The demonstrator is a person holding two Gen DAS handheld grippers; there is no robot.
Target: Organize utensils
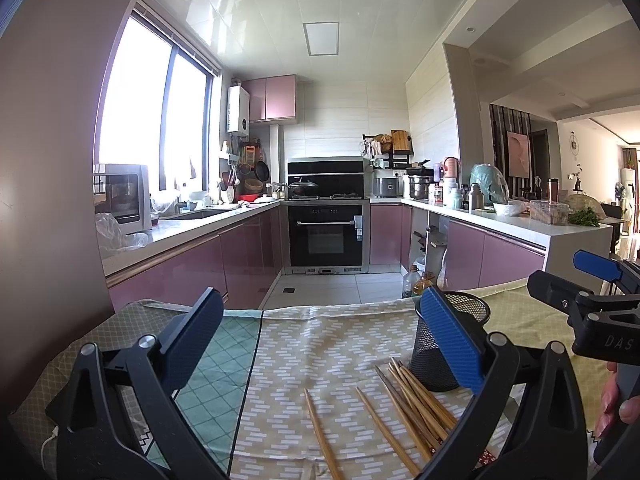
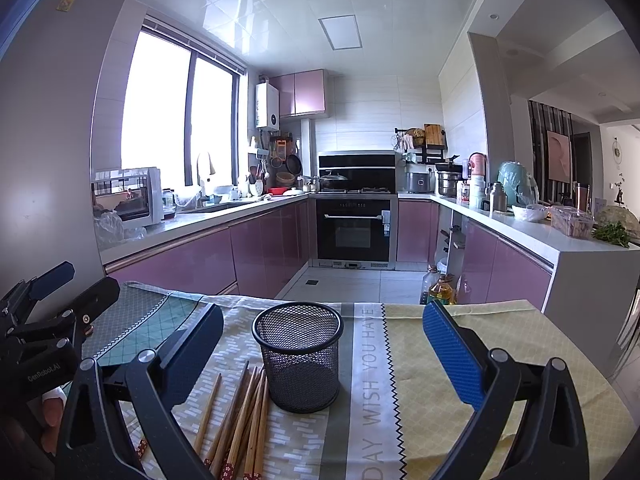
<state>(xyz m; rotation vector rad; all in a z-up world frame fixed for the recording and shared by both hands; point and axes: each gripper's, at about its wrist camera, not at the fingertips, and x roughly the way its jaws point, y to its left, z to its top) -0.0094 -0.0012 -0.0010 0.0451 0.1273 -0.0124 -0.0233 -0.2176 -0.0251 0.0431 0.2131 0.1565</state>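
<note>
While both grippers, left and right, hang spread and empty, brown wooden chopsticks lie loose on the patterned-cloth tabletop just beside the upright, empty black wire-mesh cup, ready for collecting.

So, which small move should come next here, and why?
Probably lower the left gripper onto the wooden chopsticks and close on one or a few. Both grippers are open and hold nothing, the mesh holder stands upright and empty on the tablecloth, and the chopsticks lie loose beside it, nearest the left gripper.
</note>
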